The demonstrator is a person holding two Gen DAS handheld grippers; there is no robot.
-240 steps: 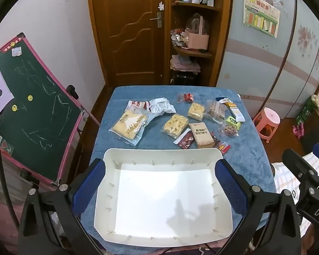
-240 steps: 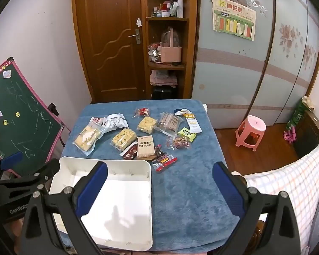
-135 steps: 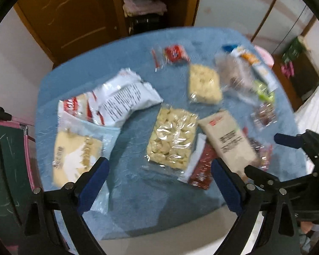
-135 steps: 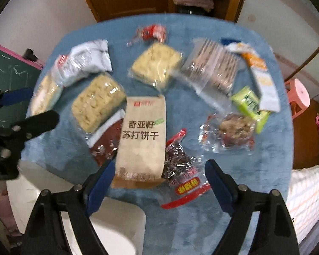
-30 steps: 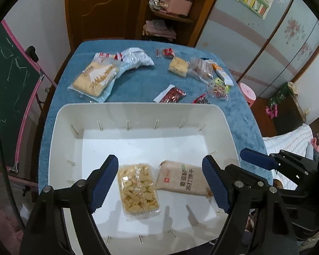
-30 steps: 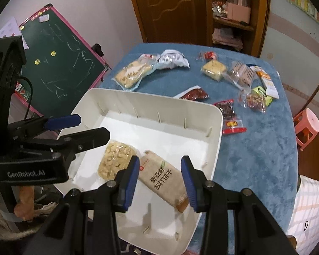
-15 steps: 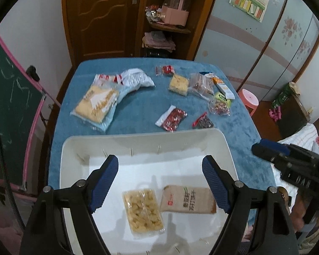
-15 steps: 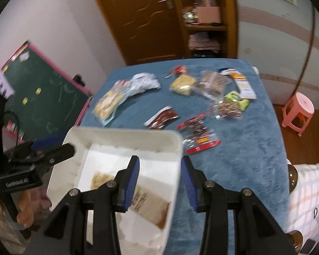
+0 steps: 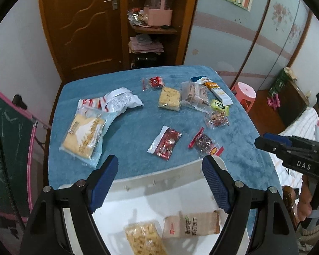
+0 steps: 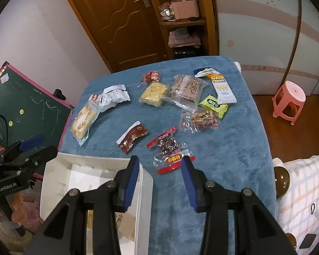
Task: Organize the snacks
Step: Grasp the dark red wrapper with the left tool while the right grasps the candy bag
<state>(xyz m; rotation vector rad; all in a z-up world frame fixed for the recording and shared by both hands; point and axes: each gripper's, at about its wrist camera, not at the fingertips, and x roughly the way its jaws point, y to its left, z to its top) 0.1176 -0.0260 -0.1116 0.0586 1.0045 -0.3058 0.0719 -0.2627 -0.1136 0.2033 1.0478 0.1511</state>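
Note:
The white bin (image 9: 159, 175) lies at the near table edge and holds a clear cracker pack (image 9: 144, 240) and a brown biscuit pack (image 9: 191, 225). Above the bin's far rim hangs my left gripper (image 9: 159, 161), open and empty. Beyond it lie a red sachet (image 9: 165, 143) and a dark red-edged pack (image 9: 205, 143). My right gripper (image 10: 160, 161) is open at a narrower gap with nothing in it, beside the bin's right corner (image 10: 145, 176) and just short of the red-edged pack (image 10: 169, 148). The red sachet (image 10: 133, 137) lies to its left.
On the blue tablecloth (image 9: 127, 131) lie a large yellow cracker bag (image 9: 85, 136), a white bag (image 9: 119, 101), a small yellow pack (image 9: 169, 98) and several small packs at the far right (image 10: 202, 97). A chalkboard (image 10: 27, 106) stands left, a pink stool (image 10: 289, 102) right.
Both grippers have moved away from the bin's inside toward the loose snacks, so the bin has slid down in both views. The cracker and biscuit packs, earlier on the table, now lie in the bin.

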